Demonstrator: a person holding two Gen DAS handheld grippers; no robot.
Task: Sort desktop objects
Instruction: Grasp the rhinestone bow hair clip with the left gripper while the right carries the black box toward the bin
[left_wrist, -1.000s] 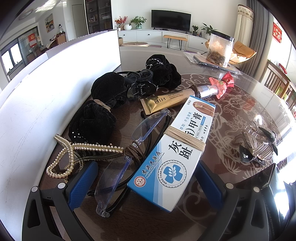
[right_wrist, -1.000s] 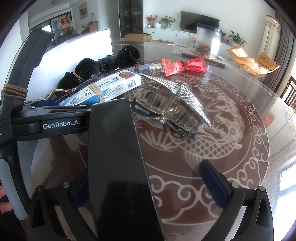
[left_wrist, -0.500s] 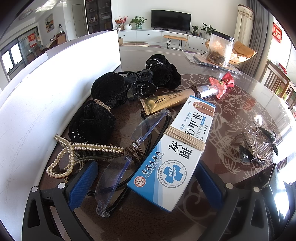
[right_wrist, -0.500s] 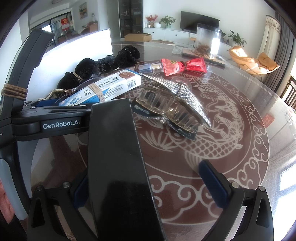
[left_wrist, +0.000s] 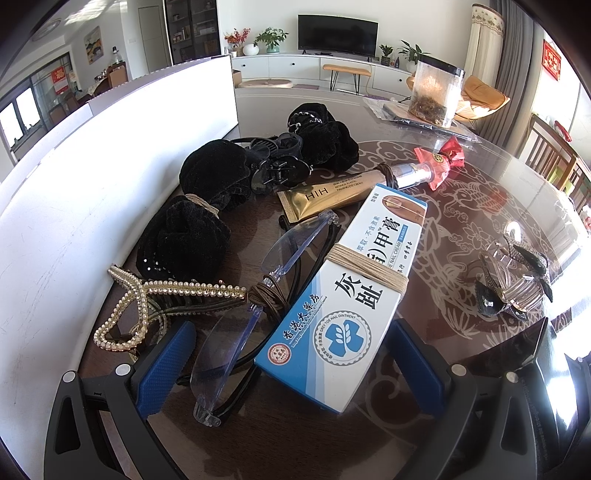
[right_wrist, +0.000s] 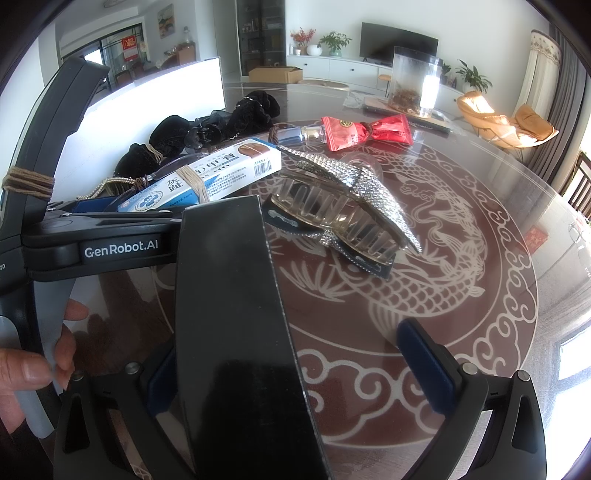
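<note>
In the left wrist view my left gripper (left_wrist: 291, 369) is open, low over the table, with the near end of a blue-and-white ointment box (left_wrist: 343, 295) and clear glasses (left_wrist: 236, 339) between its blue pads (left_wrist: 166, 365). A pearl hair clip (left_wrist: 159, 299), black scrunchies (left_wrist: 184, 240), a black claw clip (left_wrist: 280, 170) and a gold tube (left_wrist: 332, 192) lie beyond. My right gripper (right_wrist: 295, 369) is open too. A glossy black flat object (right_wrist: 236, 332) rises in front of its left finger. A rhinestone claw clip (right_wrist: 343, 206) lies ahead of it.
A white box wall (left_wrist: 92, 184) runs along the left of the pile. A red-wrapped tube (right_wrist: 365, 133) and a clear jar (right_wrist: 413, 85) stand farther back. The left gripper's body (right_wrist: 110, 243) and a hand (right_wrist: 29, 369) fill the right wrist view's left side.
Fingers of a hand have come further into the lower left of the right wrist view. Both grippers and the objects on the table have stayed put.
</note>
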